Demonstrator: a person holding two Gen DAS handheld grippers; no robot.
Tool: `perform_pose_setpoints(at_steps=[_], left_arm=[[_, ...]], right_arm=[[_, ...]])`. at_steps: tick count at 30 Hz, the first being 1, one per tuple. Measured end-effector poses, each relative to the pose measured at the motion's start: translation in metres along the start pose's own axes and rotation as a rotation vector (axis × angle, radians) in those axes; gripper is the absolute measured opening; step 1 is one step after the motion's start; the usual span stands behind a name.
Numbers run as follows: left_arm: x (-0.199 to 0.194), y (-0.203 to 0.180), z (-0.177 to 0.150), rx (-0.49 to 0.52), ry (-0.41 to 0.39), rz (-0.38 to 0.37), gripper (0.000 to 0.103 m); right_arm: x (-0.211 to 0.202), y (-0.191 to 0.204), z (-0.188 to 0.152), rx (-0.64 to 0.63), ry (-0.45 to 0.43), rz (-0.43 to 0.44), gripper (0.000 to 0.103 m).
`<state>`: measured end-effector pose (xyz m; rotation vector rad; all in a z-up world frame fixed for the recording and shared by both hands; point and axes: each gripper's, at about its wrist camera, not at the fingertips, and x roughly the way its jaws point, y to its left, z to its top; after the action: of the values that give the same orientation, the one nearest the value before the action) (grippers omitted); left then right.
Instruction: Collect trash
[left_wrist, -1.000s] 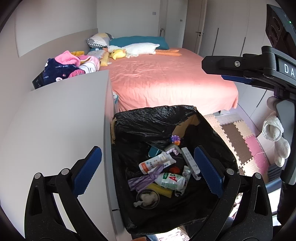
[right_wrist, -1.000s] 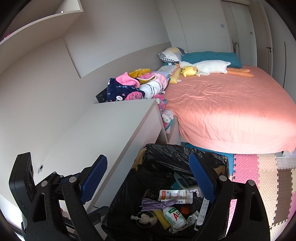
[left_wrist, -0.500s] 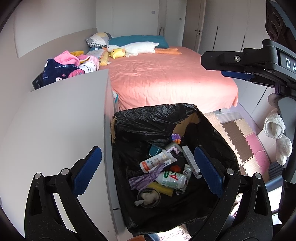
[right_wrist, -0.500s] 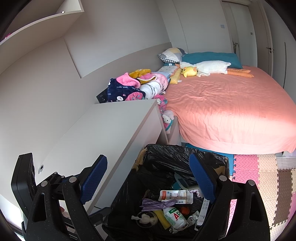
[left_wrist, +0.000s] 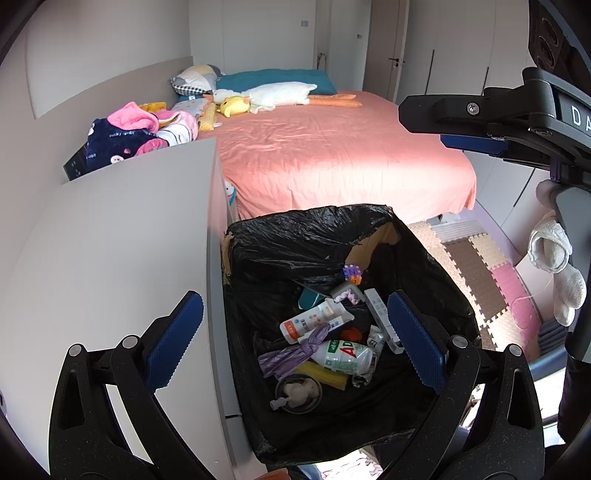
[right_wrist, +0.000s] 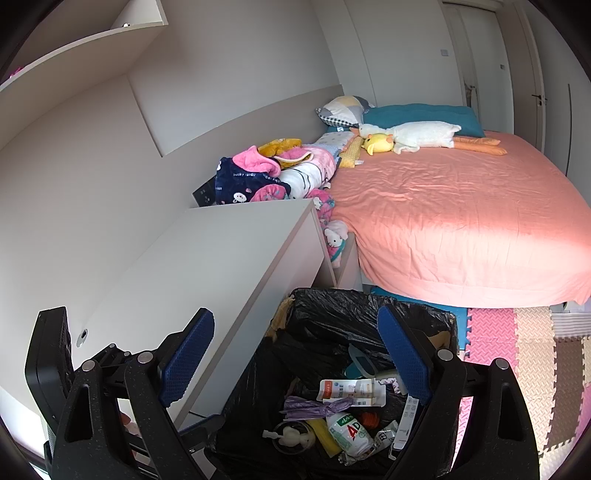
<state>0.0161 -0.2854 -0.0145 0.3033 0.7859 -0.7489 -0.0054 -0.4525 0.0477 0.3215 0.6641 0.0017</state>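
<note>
Left hand-held gripper (left_wrist: 295, 343) and right hand-held gripper (right_wrist: 295, 354): both spread wide with nothing between the blue pads, poised above the bin (left_wrist: 306, 229). The bin, a cardboard box lined with a black bag, stands on the floor against the side of the white worktop (left_wrist: 110, 236), near the foot of the bed (left_wrist: 332, 155). The collected trash lies at its bottom: a white bottle (left_wrist: 341, 355), a flattened tube (left_wrist: 314, 321), a knotted purple bag (left_wrist: 291, 350), a slim white box (left_wrist: 382, 319). All appear light; the bottle is probably smooth and crushable, best taken across its body. The liner is thin and easily torn; grip gathered rim folds.
</note>
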Motion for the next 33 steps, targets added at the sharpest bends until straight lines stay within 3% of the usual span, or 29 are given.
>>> perform_pose_setpoints(at_steps=[13,22,26,33], left_arm=[[0.000,-0.001,0.000,0.003,0.000,-0.003,0.097],[-0.008,-0.005,-0.003,0.049,-0.044,-0.055,0.097],[-0.009,-0.009,-0.002,0.084,-0.051,-0.022,0.097],[-0.007,-0.004,-0.001,0.038,-0.043,-0.021,0.097]], right_arm=[[-0.001,0.001,0.002,-0.001,-0.002,-0.002,0.090],[-0.001,0.001,0.001,0.000,-0.002,-0.002,0.090],[-0.001,0.002,0.003,0.002,-0.002,0.001,0.090],[-0.003,0.003,0.005,-0.001,-0.003,0.002,0.090]])
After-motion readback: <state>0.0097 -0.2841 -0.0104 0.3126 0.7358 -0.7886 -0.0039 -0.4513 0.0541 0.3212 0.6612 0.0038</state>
